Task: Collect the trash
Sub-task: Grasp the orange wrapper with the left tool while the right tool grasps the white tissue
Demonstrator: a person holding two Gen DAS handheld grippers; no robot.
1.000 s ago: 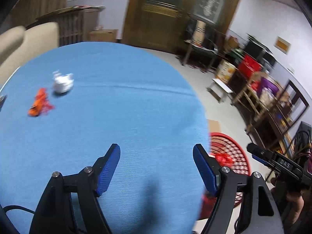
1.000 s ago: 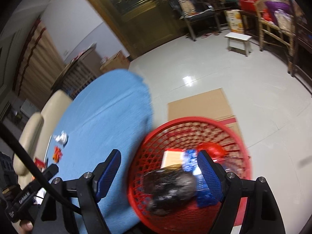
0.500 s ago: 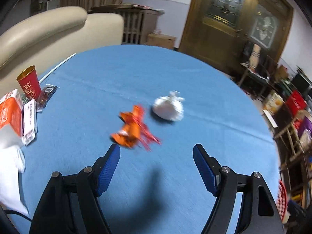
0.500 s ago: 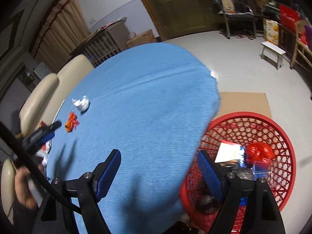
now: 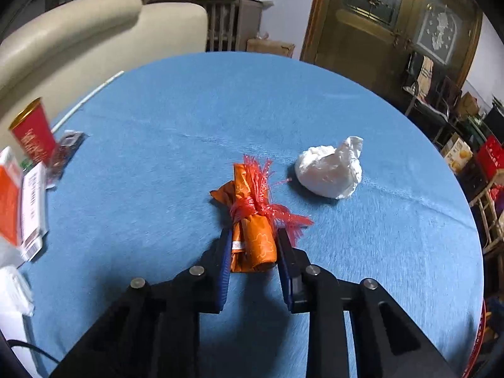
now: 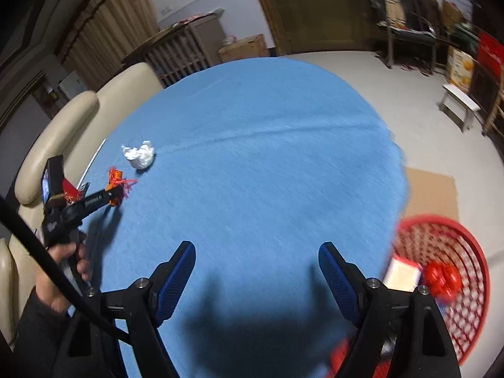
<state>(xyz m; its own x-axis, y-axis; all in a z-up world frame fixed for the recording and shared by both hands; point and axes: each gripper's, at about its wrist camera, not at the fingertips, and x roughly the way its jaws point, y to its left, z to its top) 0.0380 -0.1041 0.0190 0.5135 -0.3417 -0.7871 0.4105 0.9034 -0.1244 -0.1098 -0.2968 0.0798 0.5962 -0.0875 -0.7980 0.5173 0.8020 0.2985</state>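
While lying on the blue counter [image 5: 157, 157], orange wrapper [image 5: 252, 230] pinched between fingers [image 5: 224, 252] of left gripper [image 5: 252, 245], beside white wad [image 5: 330, 170]. Right gripper [image 6: 256, 249] fingers spread, nothing between; red basket [image 6: 466, 236] at counter edge.

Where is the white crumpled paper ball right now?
The white paper ball sits on the blue table, just right of the orange wrapper in the left wrist view.

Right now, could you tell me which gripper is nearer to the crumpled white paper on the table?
Left. The left gripper grips the orange wrapper right beside the white paper; the right gripper hangs open, well across the table.
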